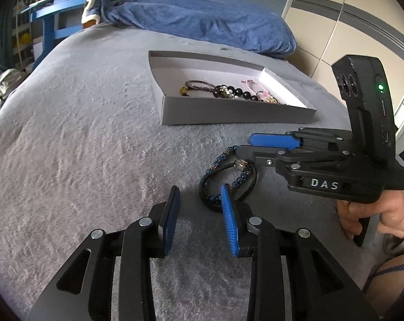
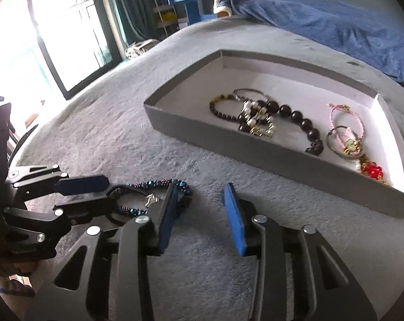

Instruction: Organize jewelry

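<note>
left wrist view: one grey box [image 1: 228, 119] on one bed [image 1: 81, 133]; two bracelets [image 1: 228, 179] outside it; left gripper [image 1: 200, 200] and right gripper [image 1: 242, 144] both released, gripping nothing.

A grey plush bedspread [image 1: 94, 123] covers the bed, with a blue blanket [image 1: 212, 21] rumpled along its far edge. Past it stands a blue table [image 2: 193, 0] piled with papers beside a white shelf [image 2: 164, 8], and pale wardrobe doors [image 1: 343, 34] with a grey stripe line one side. Daylight glares through a big dark-framed window [image 2: 49, 26] hung with teal curtains [image 2: 129, 2].
</note>
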{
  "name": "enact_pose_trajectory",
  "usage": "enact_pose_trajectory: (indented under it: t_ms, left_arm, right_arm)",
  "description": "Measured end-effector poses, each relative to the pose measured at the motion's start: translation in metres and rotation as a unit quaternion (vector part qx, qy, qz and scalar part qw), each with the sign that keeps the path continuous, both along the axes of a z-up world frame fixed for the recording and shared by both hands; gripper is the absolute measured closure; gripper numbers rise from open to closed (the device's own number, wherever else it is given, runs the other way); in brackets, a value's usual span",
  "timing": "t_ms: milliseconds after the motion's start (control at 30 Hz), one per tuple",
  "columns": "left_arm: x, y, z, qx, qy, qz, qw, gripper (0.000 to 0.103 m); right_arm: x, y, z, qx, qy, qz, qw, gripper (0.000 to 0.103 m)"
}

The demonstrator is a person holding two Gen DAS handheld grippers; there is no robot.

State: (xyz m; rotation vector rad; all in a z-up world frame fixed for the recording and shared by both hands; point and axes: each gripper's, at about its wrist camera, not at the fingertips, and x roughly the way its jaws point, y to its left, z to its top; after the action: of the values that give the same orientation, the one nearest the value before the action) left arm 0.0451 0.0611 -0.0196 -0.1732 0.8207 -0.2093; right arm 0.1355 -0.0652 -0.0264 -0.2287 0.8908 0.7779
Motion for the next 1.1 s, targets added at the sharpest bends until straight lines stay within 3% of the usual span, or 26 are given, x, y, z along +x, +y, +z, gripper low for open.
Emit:
enact_pose_trajectory:
  t_ms: [33,100,133,233,300,367,400,700,800,933,1100]
  left_arm:
    - [-0.001,-0.001,0.001,0.000,-0.002,-0.006,1.0000,0.071]
    - [-0.001,-0.003,0.001,0.001,-0.005,-0.012,0.9999,0.071]
    - [-0.001,-0.004,0.001,0.001,-0.006,-0.014,0.9999,0.071]
    - [0.001,-0.003,-0.001,-0.001,0.000,-0.014,0.9999,0.072]
    - [0.003,-0.004,-0.004,0.000,0.008,-0.014,0.9999,0.080]
    - [0.003,-0.004,-0.004,0.000,0.008,-0.014,0.9999,0.096]
    - [0.002,-0.005,-0.004,0.000,0.007,-0.018,0.9998,0.099]
    - [-0.010,0.002,0.004,0.001,-0.028,0.015,0.9995,0.100]
    - [-0.006,0.006,0.001,-0.009,-0.015,0.021,0.9996,0.100]
    - [0.003,0.002,-0.003,-0.013,0.009,0.003,0.9999,0.080]
    - [0.010,-0.001,-0.006,-0.017,0.021,-0.014,0.9995,0.068]
  right_arm:
    - [-0.001,0.002,-0.001,-0.003,0.001,0.003,1.000,0.075]
    - [-0.004,0.005,-0.001,-0.008,-0.006,0.010,1.000,0.094]
    - [-0.006,0.006,0.000,-0.014,-0.016,0.009,1.000,0.095]
    - [-0.012,0.003,0.004,-0.021,-0.043,-0.007,0.999,0.096]
    - [-0.012,-0.003,0.006,-0.018,-0.052,-0.027,0.998,0.096]
    - [-0.011,-0.014,0.009,-0.010,-0.056,-0.051,0.997,0.097]
    - [-0.009,-0.022,0.010,-0.005,-0.055,-0.067,0.996,0.096]
    - [-0.009,-0.086,0.012,0.031,-0.041,-0.162,0.985,0.096]
    - [-0.010,-0.092,0.009,0.032,-0.031,-0.167,0.985,0.096]
    - [-0.011,-0.086,0.008,0.033,-0.027,-0.160,0.986,0.091]
    - [-0.006,-0.079,0.002,0.028,-0.012,-0.143,0.989,0.075]
